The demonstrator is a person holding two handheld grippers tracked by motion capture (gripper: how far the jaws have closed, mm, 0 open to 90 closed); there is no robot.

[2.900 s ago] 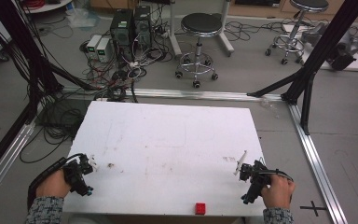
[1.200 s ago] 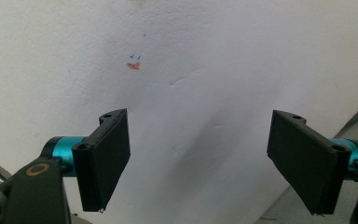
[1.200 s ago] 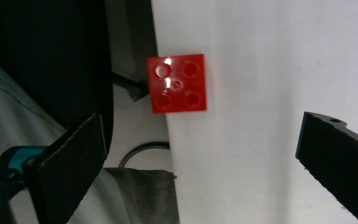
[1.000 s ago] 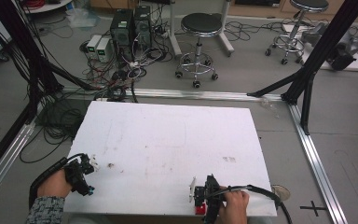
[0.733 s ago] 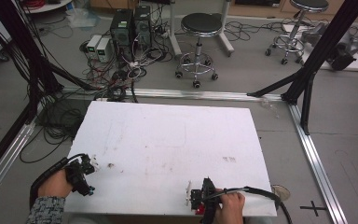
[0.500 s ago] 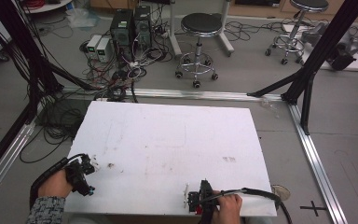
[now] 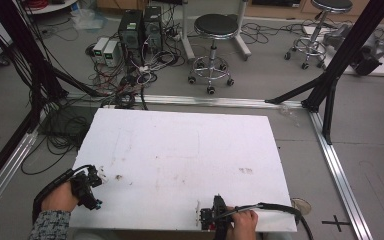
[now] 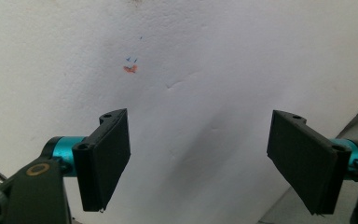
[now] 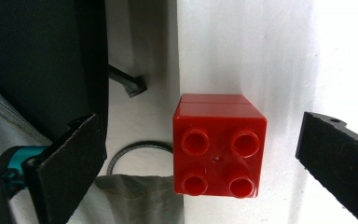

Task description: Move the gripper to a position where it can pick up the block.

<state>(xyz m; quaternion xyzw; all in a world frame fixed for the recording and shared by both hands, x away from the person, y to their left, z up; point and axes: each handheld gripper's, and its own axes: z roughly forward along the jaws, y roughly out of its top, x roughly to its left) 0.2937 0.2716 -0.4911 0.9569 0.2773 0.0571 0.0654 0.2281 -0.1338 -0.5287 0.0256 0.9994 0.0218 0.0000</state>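
The left gripper (image 7: pixel 91 186) was held at the near left corner of the white table (image 7: pixel 180 150), its jaws spread wide over bare surface, with nothing between them; small red and blue marks (image 8: pixel 130 65) were seen on the board ahead of it. The right gripper (image 7: pixel 206 218) was positioned at the table's near edge, jaws wide apart. A red four-stud brick (image 9: pixel 216 150) was seen between those jaws, lying at the very edge of the table and touched by neither jaw
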